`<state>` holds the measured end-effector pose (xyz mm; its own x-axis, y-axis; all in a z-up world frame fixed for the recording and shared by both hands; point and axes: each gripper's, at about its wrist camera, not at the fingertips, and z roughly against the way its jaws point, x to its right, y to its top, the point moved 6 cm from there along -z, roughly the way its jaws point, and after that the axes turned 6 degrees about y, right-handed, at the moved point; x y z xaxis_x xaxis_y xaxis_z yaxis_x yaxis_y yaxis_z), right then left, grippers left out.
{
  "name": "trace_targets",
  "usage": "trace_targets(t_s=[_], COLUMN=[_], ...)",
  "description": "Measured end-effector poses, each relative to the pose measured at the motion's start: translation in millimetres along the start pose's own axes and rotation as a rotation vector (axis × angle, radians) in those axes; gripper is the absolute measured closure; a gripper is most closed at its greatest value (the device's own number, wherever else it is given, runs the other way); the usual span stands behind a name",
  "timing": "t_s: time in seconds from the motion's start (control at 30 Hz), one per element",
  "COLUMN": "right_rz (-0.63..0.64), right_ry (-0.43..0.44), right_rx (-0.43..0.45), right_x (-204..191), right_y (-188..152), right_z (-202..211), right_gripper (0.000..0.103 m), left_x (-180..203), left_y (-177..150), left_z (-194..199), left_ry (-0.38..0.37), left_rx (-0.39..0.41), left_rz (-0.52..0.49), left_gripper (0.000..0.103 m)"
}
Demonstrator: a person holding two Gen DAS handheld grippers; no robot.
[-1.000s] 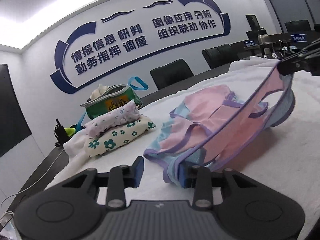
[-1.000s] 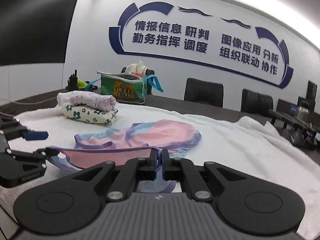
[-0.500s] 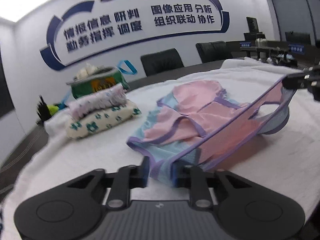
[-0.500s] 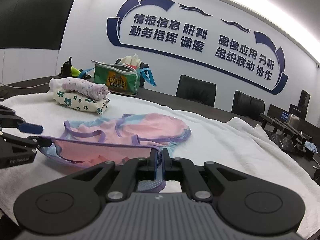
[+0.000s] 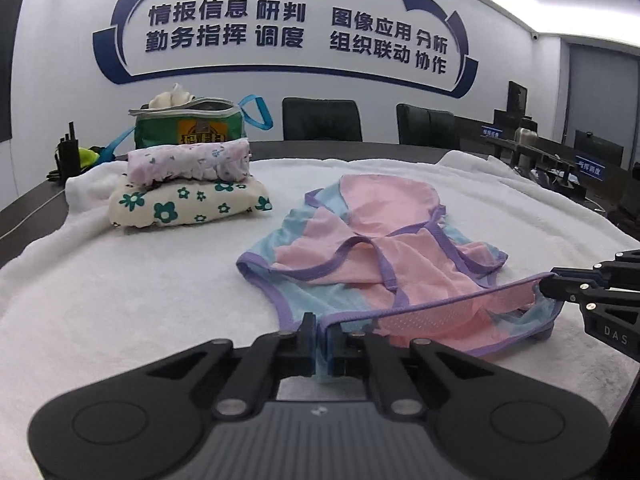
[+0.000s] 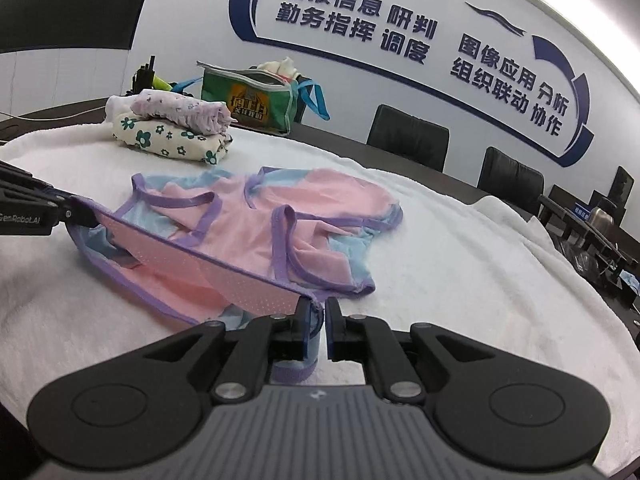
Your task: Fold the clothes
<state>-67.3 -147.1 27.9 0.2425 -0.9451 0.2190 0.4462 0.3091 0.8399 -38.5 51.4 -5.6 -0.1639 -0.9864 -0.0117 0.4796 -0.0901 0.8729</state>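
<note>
- A white towel (image 5: 120, 300) covered the dark table (image 6: 420, 168), and the garment (image 5: 384, 248) lay on it near the front edge, well apart from everything else.
- Behind it to the left sat a stack of two folded clothes: a cream piece with green flowers (image 5: 188, 204) below and a pale lilac printed piece (image 5: 188, 162) on top.
- Behind the stack stood a green zip bag (image 5: 188, 126) with blue straps, open, with something cream poking out of it.
- Two black chairs (image 5: 322, 120) stood at the far side of the table, under blue lettering on the wall.
- Nothing lay on the towel between the garment and the stack.
- The garment was a pink mesh piece with light blue side panels and purple binding, crumpled flat except for its near hem.
- That hem was stretched taut as one straight purple edge between the two grippers, raised just off the towel.
- The left gripper (image 5: 323, 340) had just closed its fingers and was clamped on the hem's left corner.
- The right gripper (image 6: 318, 322) pinched the hem's other corner, with cloth hanging between its fingers; in its own view a thin gap showed beside the cloth.
</note>
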Motion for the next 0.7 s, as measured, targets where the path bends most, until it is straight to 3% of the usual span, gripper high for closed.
trace_targets(t_s=[0.37, 0.57, 0.7], right_rz=[0.006, -0.086, -0.117], right_ry=[-0.016, 0.031, 0.011], right_rx=[-0.033, -0.045, -0.063], right_x=[4.2, 11.0, 12.1], right_y=[-7.6, -7.8, -12.6], right_z=[-3.7, -4.2, -5.5], right_gripper=[0.083, 0.078, 0.072], left_x=[-9.3, -10.3, -7.3], left_y=[-4.6, -5.2, -5.5], left_z=[-8.2, -10.7, -8.9], left_ry=[-0.009, 0.0, 0.006], left_rx=[-0.021, -0.035, -0.02], left_rz=[0.07, 0.08, 0.062], left_gripper=[0.1, 0.1, 0.1])
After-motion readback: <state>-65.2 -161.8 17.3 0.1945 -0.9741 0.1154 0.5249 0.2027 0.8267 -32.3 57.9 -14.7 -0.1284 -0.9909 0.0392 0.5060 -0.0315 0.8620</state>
